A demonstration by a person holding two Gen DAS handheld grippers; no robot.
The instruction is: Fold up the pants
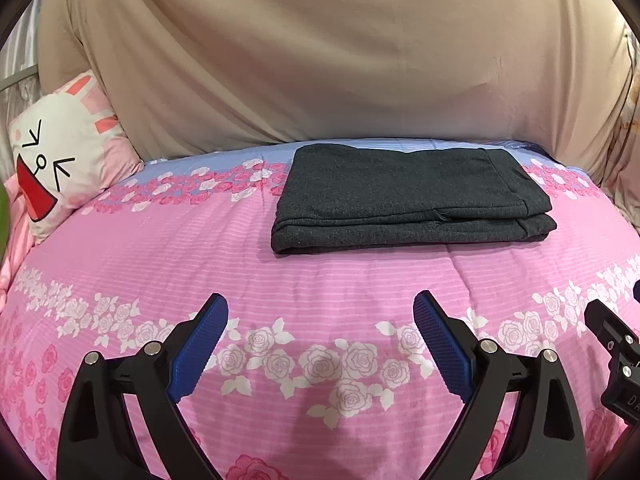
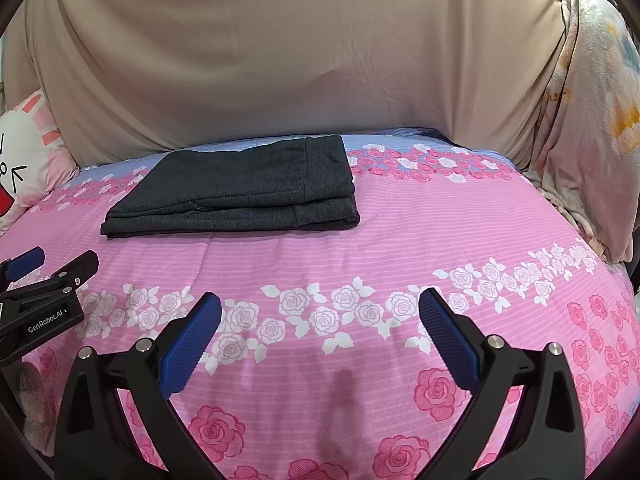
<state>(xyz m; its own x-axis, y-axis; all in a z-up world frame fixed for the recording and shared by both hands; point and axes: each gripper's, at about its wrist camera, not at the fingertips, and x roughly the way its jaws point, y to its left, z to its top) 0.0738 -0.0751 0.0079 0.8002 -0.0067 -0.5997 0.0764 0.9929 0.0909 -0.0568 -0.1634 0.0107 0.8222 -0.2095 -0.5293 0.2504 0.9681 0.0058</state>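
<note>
The dark grey pants (image 1: 408,196) lie folded into a flat rectangle on the far part of the pink rose bedspread (image 1: 320,280); they also show in the right wrist view (image 2: 236,188). My left gripper (image 1: 320,304) is open and empty, hovering over the bedspread well short of the pants. My right gripper (image 2: 320,300) is open and empty too, near the front of the bed, with the pants ahead to its left. The left gripper shows at the left edge of the right wrist view (image 2: 52,264).
A beige sheet (image 1: 320,60) hangs behind the bed. A white rabbit-face pillow (image 1: 60,152) leans at the far left. A floral pillow (image 2: 592,128) stands at the far right. Part of the right gripper's body (image 1: 616,356) shows at the right edge.
</note>
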